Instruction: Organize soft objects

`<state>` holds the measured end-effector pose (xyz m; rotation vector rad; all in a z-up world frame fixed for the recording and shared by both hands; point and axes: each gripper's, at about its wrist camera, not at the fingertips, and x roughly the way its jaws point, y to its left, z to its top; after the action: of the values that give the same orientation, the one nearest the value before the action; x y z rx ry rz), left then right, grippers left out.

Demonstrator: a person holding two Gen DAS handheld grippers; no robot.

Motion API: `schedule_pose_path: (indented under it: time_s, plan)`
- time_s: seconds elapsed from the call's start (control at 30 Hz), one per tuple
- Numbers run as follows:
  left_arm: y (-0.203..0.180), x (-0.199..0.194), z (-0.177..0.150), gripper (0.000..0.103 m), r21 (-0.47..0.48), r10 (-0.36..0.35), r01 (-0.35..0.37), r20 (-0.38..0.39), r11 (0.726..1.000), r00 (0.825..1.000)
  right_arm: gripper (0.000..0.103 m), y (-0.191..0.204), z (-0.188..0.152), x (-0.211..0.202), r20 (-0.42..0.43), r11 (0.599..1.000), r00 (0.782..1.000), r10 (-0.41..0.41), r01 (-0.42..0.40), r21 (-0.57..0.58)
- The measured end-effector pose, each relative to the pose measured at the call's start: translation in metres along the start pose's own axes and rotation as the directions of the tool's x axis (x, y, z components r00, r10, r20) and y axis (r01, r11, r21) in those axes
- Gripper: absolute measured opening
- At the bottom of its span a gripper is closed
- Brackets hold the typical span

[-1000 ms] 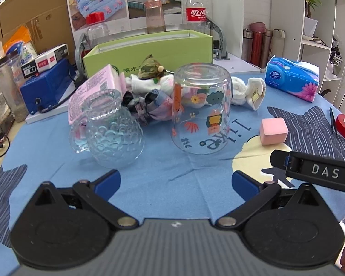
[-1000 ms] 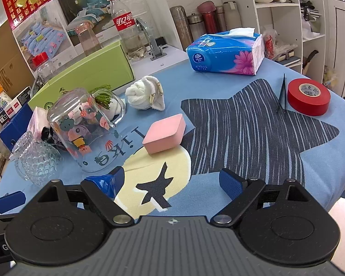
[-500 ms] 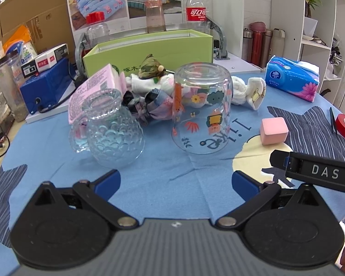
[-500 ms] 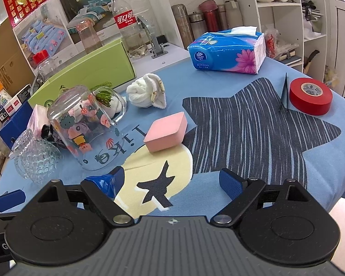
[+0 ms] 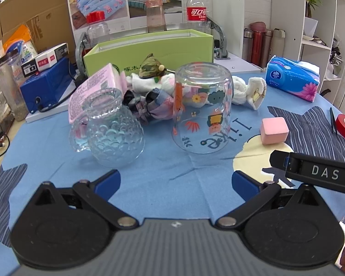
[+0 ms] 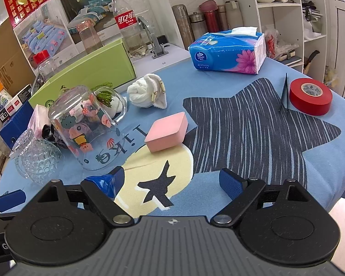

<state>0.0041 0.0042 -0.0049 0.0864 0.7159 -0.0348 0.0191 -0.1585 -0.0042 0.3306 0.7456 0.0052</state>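
A pink sponge block (image 6: 166,131) lies on the blue cloth, also in the left wrist view (image 5: 274,130). A rolled white sock (image 6: 147,91) lies behind it (image 5: 247,90). More soft items, a camouflage pouch (image 5: 151,66) and dark patterned cloth (image 5: 149,105), sit behind an upturned printed glass (image 5: 202,108). A green open box (image 5: 149,49) stands at the back. My left gripper (image 5: 176,181) is open and empty in front of the glasses. My right gripper (image 6: 171,181) is open and empty, just short of the sponge.
An upturned textured glass mug (image 5: 110,128) stands left of the printed glass. A blue tissue pack (image 6: 227,50), red tape roll (image 6: 310,96) and black tweezers (image 6: 284,94) lie to the right. A blue device (image 5: 46,85), bottles and jars line the back. The table edge is near on the right.
The right gripper has moved slightly forward toward the pink sponge. The left gripper has not moved.
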Motion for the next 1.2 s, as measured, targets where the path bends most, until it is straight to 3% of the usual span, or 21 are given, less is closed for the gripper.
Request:
schedule_pose_path:
  time_s: [0.37, 0.6, 0.77, 0.87, 0.93, 1.03, 1.13, 1.2]
  plan:
    - [0.008, 0.005, 0.008, 0.103, 0.001, -0.003, 0.003, -0.016, 1.000, 1.000, 0.077, 0.001, 0.003, 0.004, -0.011, 1.000, 1.000, -0.005, 0.005, 0.001]
    - [0.056, -0.018, 0.029, 0.103, -0.034, 0.062, -0.061, 0.040, 0.998, 0.997, 0.077, 0.005, 0.020, 0.004, 0.007, 0.999, 1.000, -0.026, 0.026, -0.022]
    - [0.111, -0.028, 0.069, 0.103, -0.121, 0.132, -0.119, 0.107, 0.986, 0.985, 0.077, 0.010, 0.039, 0.009, 0.018, 0.998, 0.999, -0.048, 0.049, -0.046]
    - [0.137, -0.008, 0.108, 0.102, -0.164, 0.157, -0.135, 0.129, 0.977, 0.979, 0.077, 0.010, 0.051, 0.011, 0.033, 0.998, 0.999, -0.040, 0.042, -0.038]
    - [0.145, 0.022, 0.135, 0.102, -0.148, 0.141, -0.127, 0.082, 0.981, 0.987, 0.076, 0.010, 0.058, 0.014, 0.040, 0.999, 0.999, -0.034, 0.035, -0.034]
    - [0.142, 0.067, 0.156, 0.102, -0.091, 0.034, -0.036, -0.014, 0.995, 0.999, 0.076, 0.008, 0.063, 0.021, 0.028, 0.999, 0.999, -0.038, 0.039, -0.033]
    - [0.138, 0.106, 0.160, 0.102, -0.067, -0.072, 0.064, -0.122, 0.996, 0.990, 0.076, 0.002, 0.064, 0.030, 0.011, 0.998, 0.998, -0.059, 0.059, -0.022]
    - [0.143, 0.122, 0.155, 0.102, -0.064, -0.048, 0.038, -0.162, 0.997, 0.986, 0.076, -0.003, 0.066, 0.035, 0.003, 0.997, 0.997, -0.076, 0.076, -0.008]
